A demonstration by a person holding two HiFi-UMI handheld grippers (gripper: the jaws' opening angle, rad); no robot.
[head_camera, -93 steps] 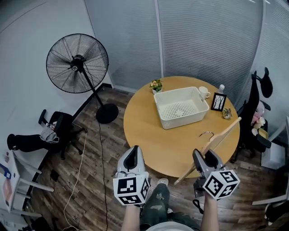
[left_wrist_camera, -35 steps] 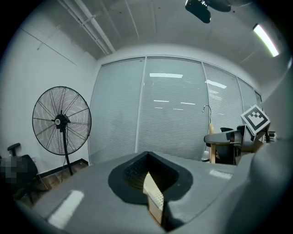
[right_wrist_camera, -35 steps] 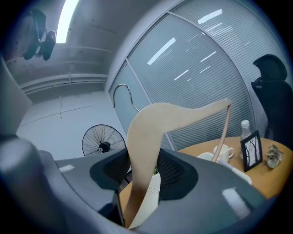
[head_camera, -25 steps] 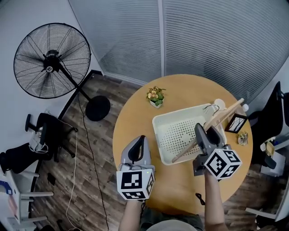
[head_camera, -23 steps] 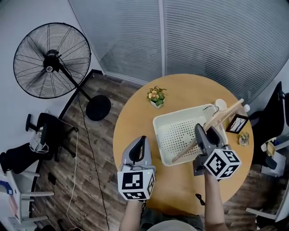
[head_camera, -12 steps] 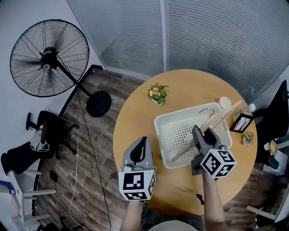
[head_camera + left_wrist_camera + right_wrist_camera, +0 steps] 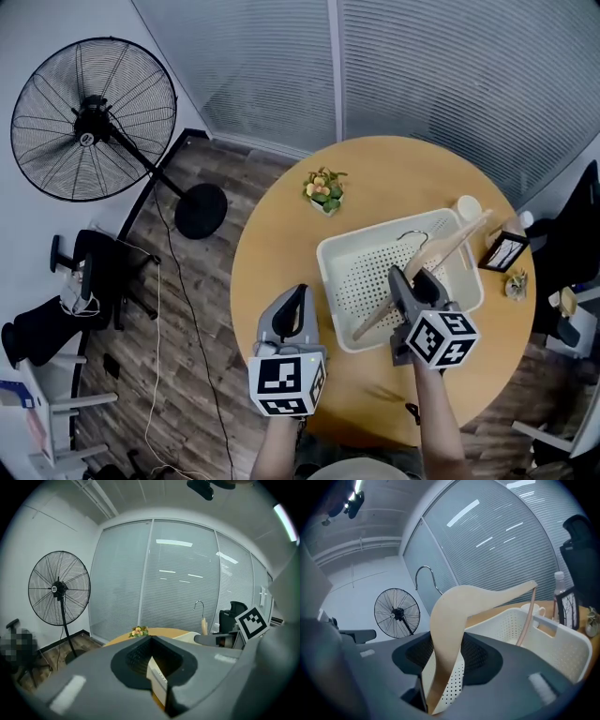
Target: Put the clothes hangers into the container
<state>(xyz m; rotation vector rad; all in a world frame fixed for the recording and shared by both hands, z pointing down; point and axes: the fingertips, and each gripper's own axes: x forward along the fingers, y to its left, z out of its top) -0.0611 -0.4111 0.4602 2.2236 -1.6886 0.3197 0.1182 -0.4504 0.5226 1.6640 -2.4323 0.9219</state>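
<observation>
Right, starting at the left: the left gripper hangs over the round wooden table, just off the near left corner of the white perforated plastic basket. Its jaws are drawn together on nothing, so it has no part in this. Across to the basket itself, and what shows of its floor looks bare, with no hanger lying in it yet. Over its near right part comes the right gripper, jaws clamped tight on the pale wooden clothes hanger with a metal hook, gripping one arm of it. The hanger slants across the basket, its low end towards the near wall, its high end and thin rod up over the far right corner, the hook curling above. Smooth, curved wood, light in colour, rigid by the look of it. By my reckoning the carry is nearly done: lowering and letting go remain. No other hanger shows anywhere around the basket.
</observation>
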